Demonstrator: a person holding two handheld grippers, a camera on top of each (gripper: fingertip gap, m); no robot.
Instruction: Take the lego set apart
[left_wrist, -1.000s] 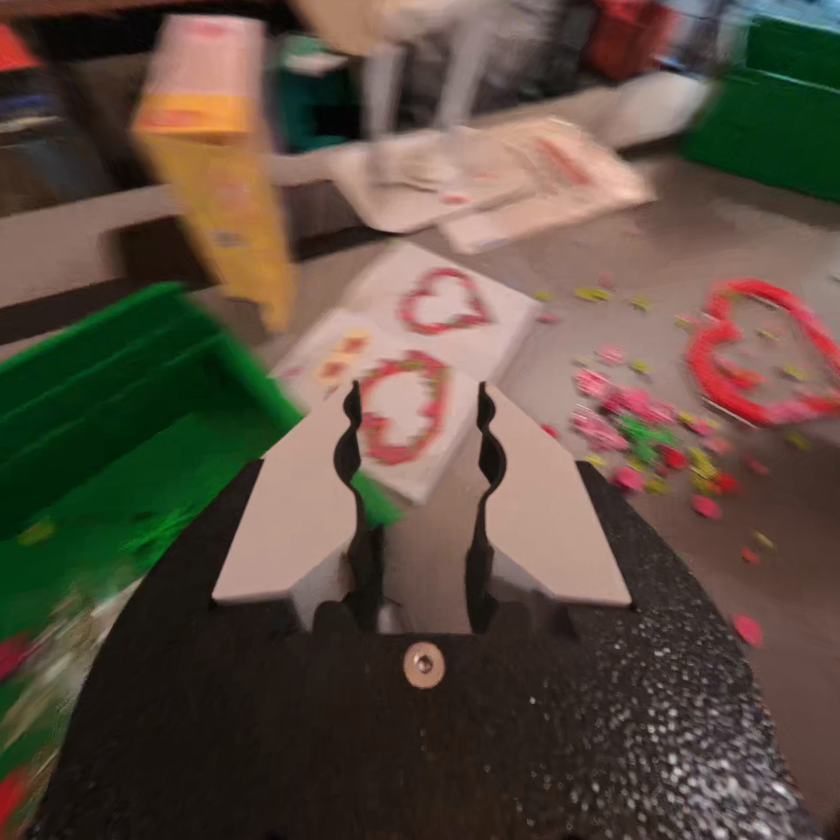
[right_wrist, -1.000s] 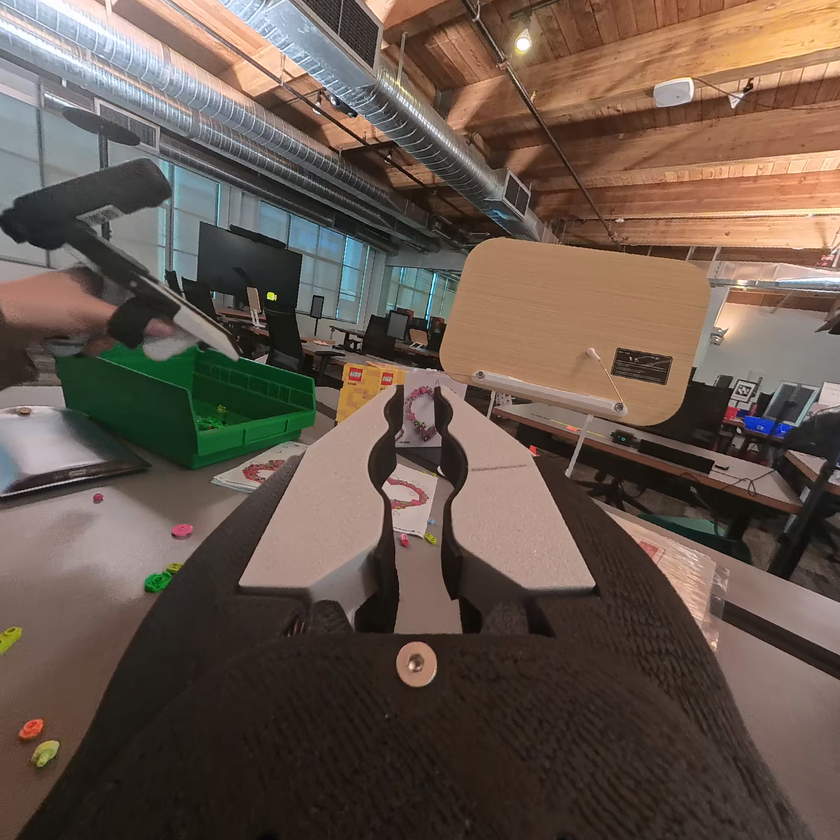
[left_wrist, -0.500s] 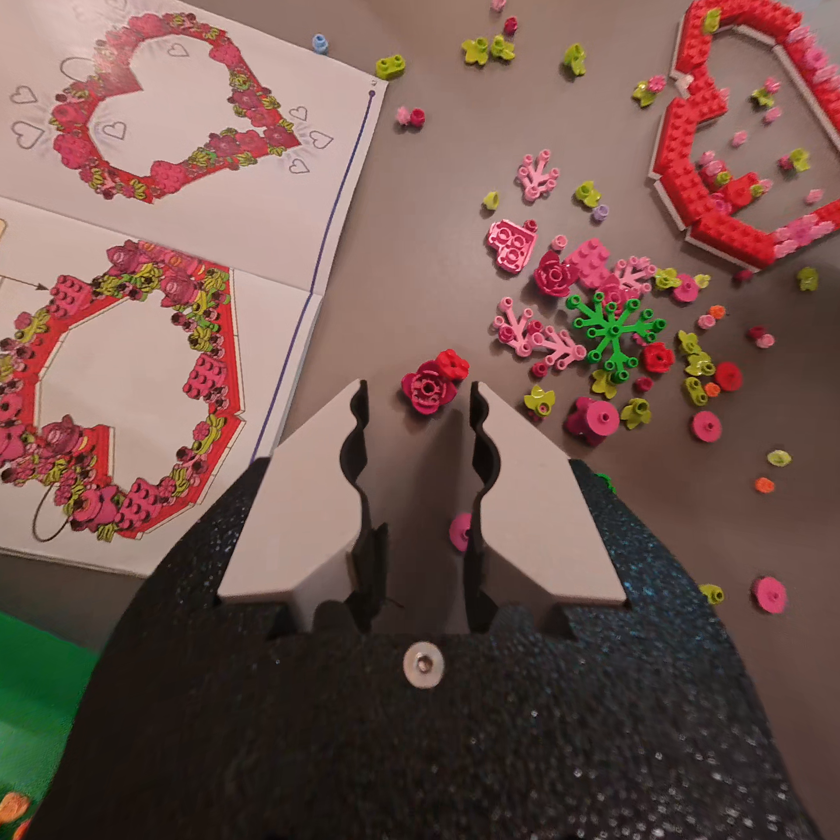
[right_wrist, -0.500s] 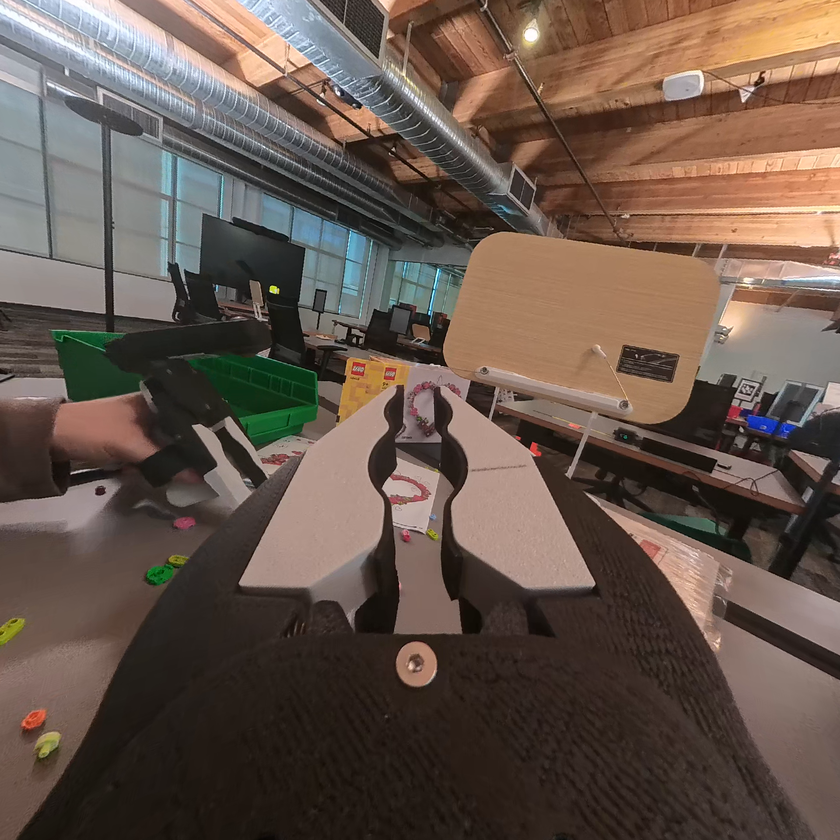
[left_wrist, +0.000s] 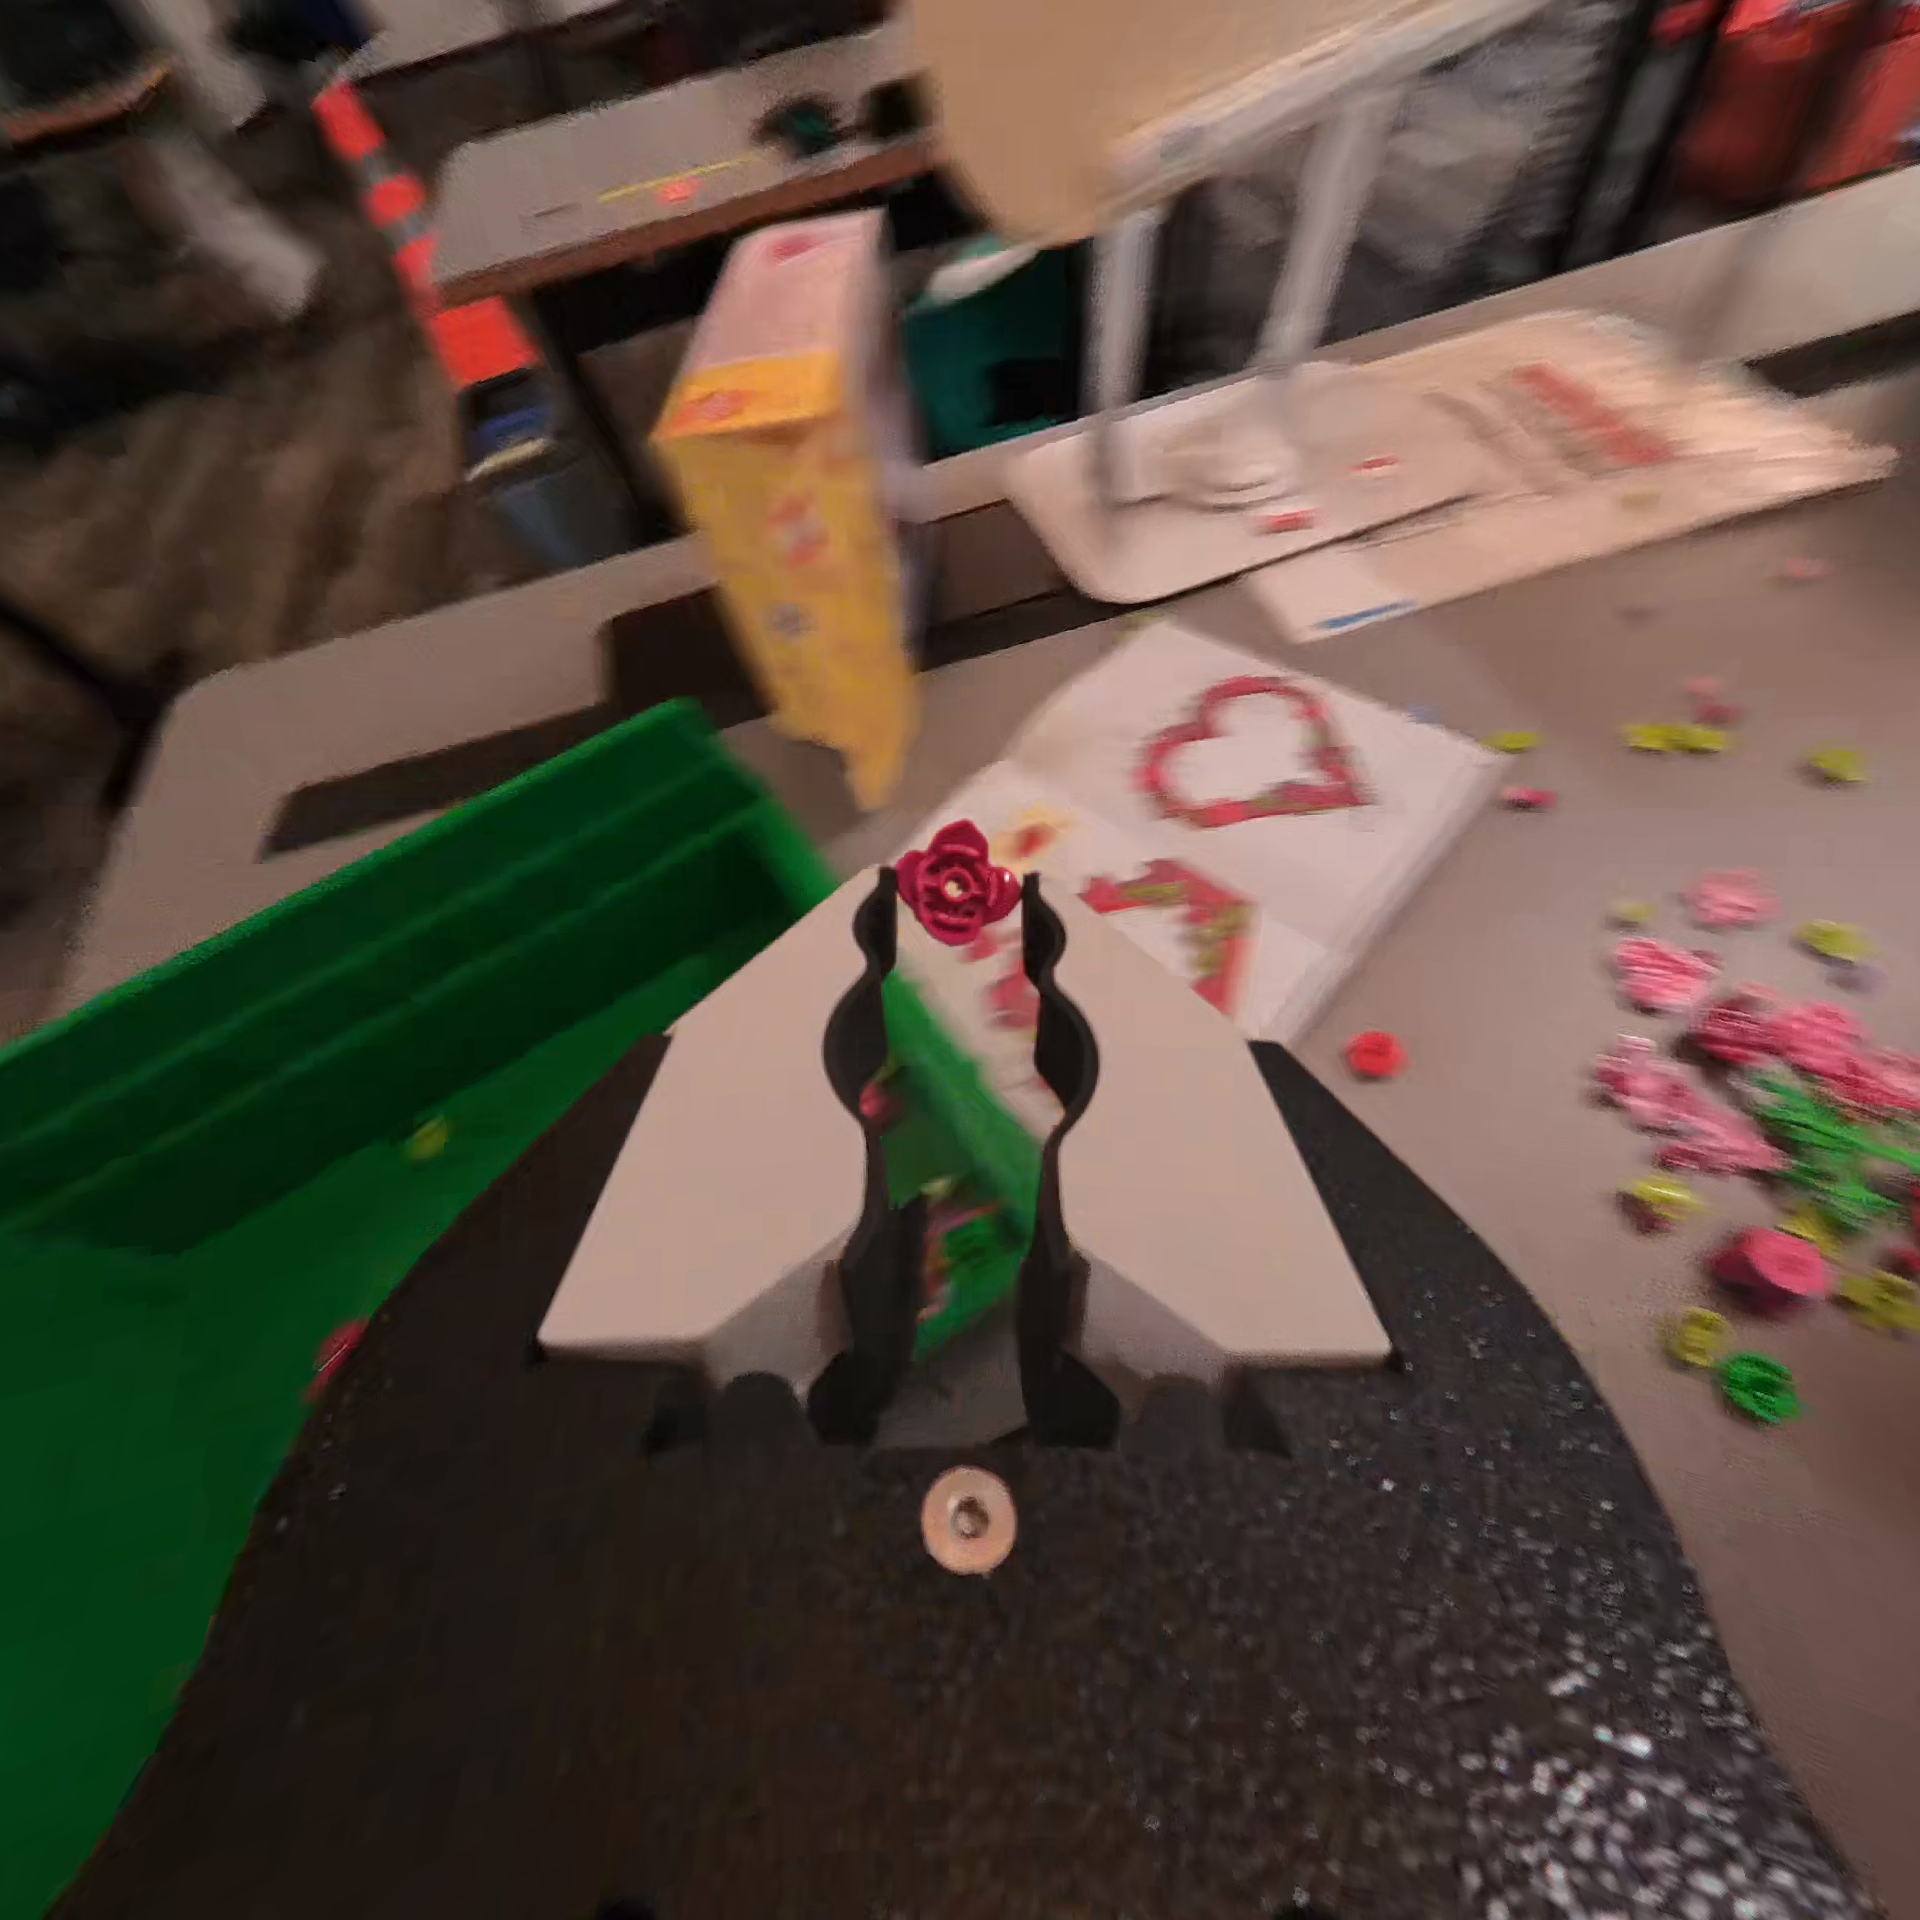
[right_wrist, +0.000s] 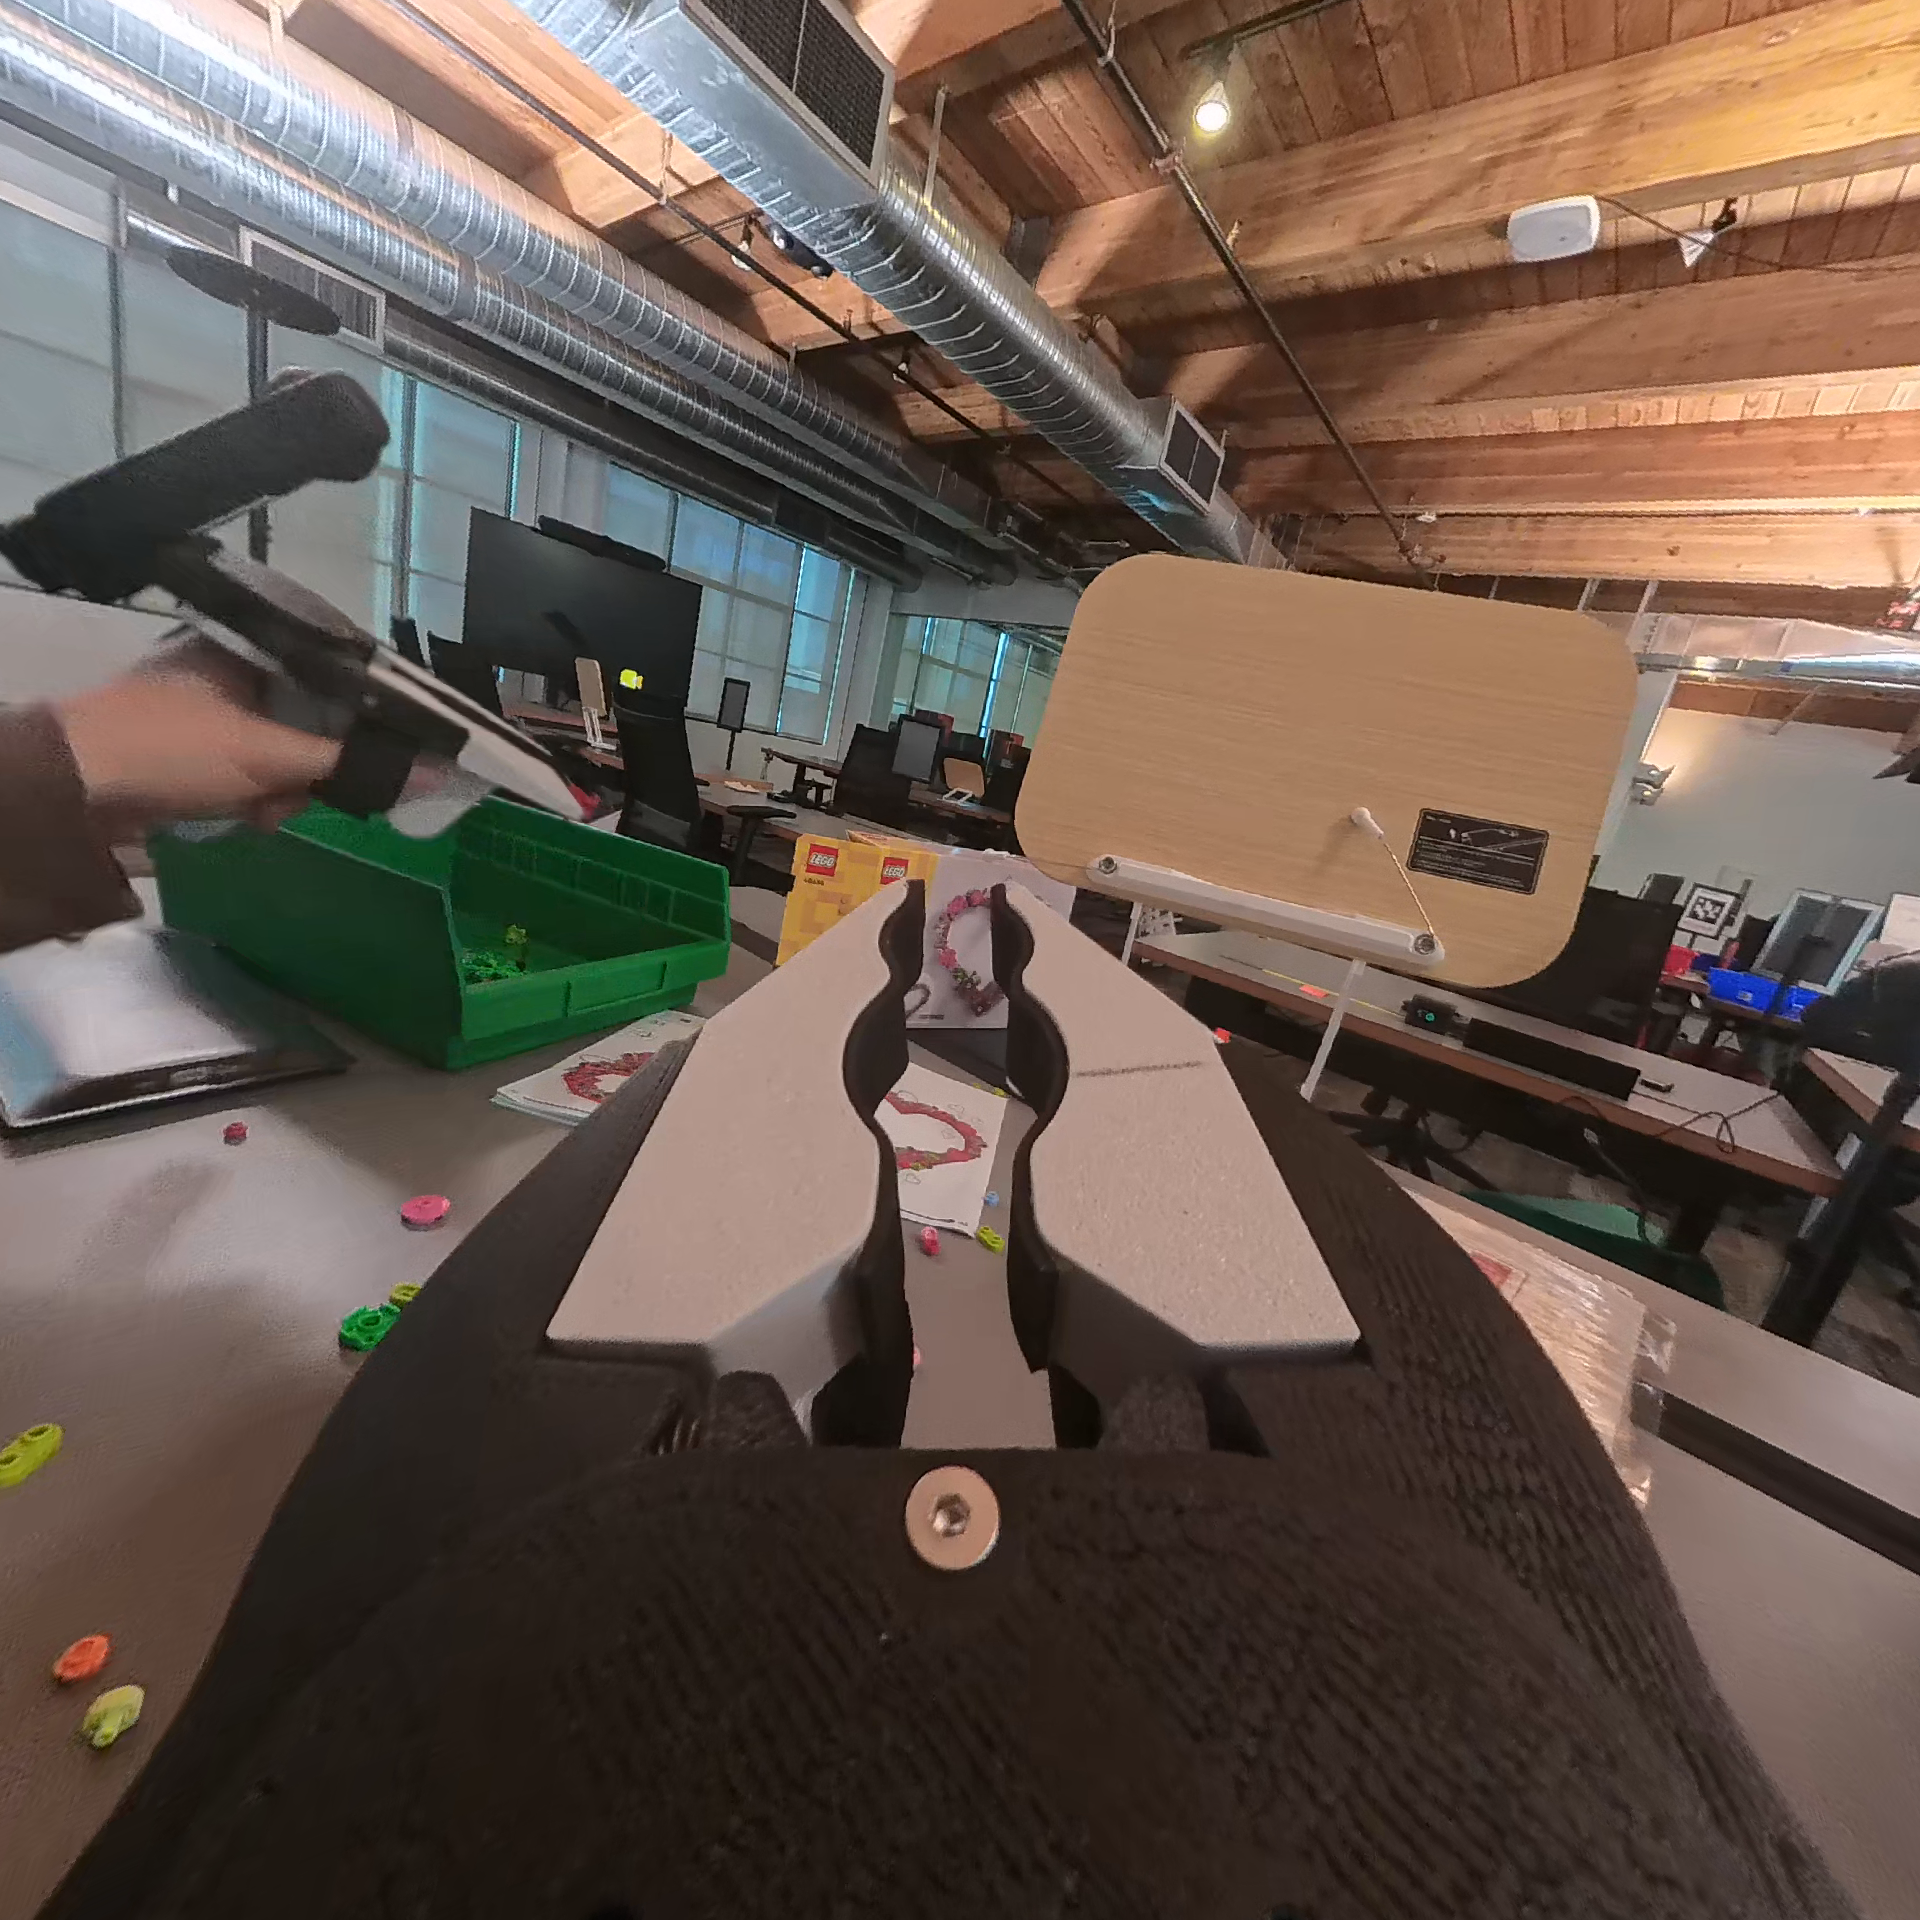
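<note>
My left gripper (left_wrist: 956, 896) is shut on a dark red lego rose (left_wrist: 956, 881), pinched between its fingertips and held in the air at the near right corner of the green bin (left_wrist: 364, 987). A pile of loose pink, green and red lego pieces (left_wrist: 1787, 1091) lies on the table to the right. My right gripper (right_wrist: 958, 904) is empty, its fingers a little apart, held above the table and pointing at the room. In the right wrist view the left gripper (right_wrist: 566, 800) shows far left, above the green bin (right_wrist: 416, 935).
Open instruction booklet (left_wrist: 1247, 769) lies beyond the bin, a yellow box (left_wrist: 800, 561) stands behind it. A wooden book stand (right_wrist: 1320, 758) stands at the back. A dark flat device (right_wrist: 135, 1029) lies left. Loose pieces (right_wrist: 426, 1210) dot the table. Plastic bags (right_wrist: 1538, 1288) lie right. Across from one pair of fingers to the other is roughly 35 cm.
My left gripper dropped to the loose pieces, closed on the red rose, and lifted it back toward the green bin. The right gripper has barely moved.
</note>
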